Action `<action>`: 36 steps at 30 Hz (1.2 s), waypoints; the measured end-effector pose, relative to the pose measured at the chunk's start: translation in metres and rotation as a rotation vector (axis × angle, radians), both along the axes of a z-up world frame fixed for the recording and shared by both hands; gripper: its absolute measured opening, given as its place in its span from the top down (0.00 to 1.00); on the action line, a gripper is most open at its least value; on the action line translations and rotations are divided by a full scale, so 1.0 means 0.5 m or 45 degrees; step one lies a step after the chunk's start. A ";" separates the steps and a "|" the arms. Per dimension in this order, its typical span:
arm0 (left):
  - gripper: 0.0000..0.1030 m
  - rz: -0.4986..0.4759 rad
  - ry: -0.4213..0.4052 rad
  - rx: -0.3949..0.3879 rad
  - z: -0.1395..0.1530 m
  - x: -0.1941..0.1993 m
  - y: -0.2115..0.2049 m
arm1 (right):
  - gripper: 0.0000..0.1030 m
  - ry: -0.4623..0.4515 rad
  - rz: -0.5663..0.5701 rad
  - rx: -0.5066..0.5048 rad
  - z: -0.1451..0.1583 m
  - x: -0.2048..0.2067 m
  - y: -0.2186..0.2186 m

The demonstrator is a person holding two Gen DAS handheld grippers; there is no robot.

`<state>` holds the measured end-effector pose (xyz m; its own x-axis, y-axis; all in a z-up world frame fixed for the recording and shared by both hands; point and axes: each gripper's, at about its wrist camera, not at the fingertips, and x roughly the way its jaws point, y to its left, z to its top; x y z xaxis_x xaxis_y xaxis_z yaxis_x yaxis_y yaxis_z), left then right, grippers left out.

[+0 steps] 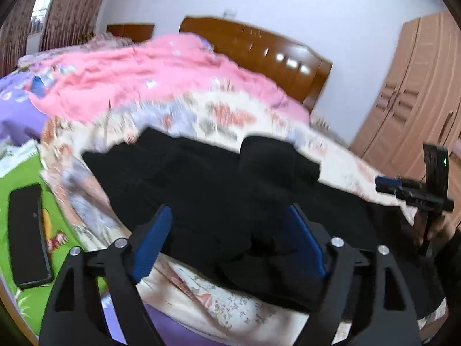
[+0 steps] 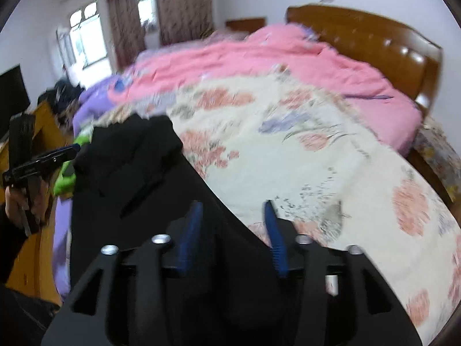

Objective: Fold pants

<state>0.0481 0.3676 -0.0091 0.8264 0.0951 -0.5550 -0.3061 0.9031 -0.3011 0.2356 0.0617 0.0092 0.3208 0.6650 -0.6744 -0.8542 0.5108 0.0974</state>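
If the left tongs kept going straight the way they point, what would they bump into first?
Most likely the black pants on the floral bedspread: the open left tongs point down at that cloth. Depth is hard to judge.

Black pants (image 1: 219, 178) lie rumpled, partly folded on bed.

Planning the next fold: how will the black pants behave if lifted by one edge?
Probably floppy: the black pants lie in soft bumps on the flowered bedspread. They would likely sag and unfold, since the layers rest loosely. They seem unlikely to slide off.
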 end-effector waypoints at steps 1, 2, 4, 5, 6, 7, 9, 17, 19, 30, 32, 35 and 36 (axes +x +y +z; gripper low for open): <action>0.19 -0.009 -0.009 0.014 0.010 -0.004 -0.004 | 0.43 -0.003 -0.011 0.025 0.008 -0.015 -0.010; 0.18 -0.044 -0.019 0.056 0.026 -0.008 -0.020 | 0.39 -0.004 -0.020 0.051 0.013 -0.037 -0.020; 0.18 -0.159 -0.008 0.176 0.052 -0.001 -0.075 | 0.34 -0.006 -0.034 0.077 0.015 -0.072 -0.026; 0.18 -0.207 0.011 0.232 0.057 0.008 -0.100 | 0.33 -0.002 -0.041 0.081 0.014 -0.084 -0.025; 0.18 -0.279 0.059 0.324 0.057 0.026 -0.137 | 0.33 0.007 -0.055 0.082 0.010 -0.102 -0.022; 0.18 -0.328 0.104 0.388 0.053 0.042 -0.163 | 0.33 0.015 -0.066 0.079 0.008 -0.114 -0.023; 0.18 -0.467 0.225 0.515 0.026 0.091 -0.222 | 0.33 0.009 -0.102 0.062 0.001 -0.138 -0.022; 0.29 -0.647 0.385 0.429 -0.065 0.214 -0.255 | 0.33 0.063 -0.169 0.051 -0.040 -0.173 -0.053; 0.45 -0.621 0.372 0.428 -0.066 0.217 -0.248 | 0.33 0.087 -0.199 0.051 -0.054 -0.169 -0.066; 0.95 -0.292 -0.058 -0.152 0.034 0.118 -0.062 | 0.33 0.270 -0.351 0.217 -0.084 -0.123 -0.137; 0.95 -0.177 -0.148 -0.366 0.037 0.087 0.026 | 0.33 0.277 -0.356 0.215 -0.086 -0.121 -0.133; 0.95 0.027 -0.224 -0.567 0.019 0.044 0.145 | 0.33 0.272 -0.352 0.205 -0.086 -0.123 -0.134; 0.95 0.082 -0.231 -0.606 0.011 0.031 0.174 | 0.32 0.272 -0.351 0.199 -0.087 -0.123 -0.133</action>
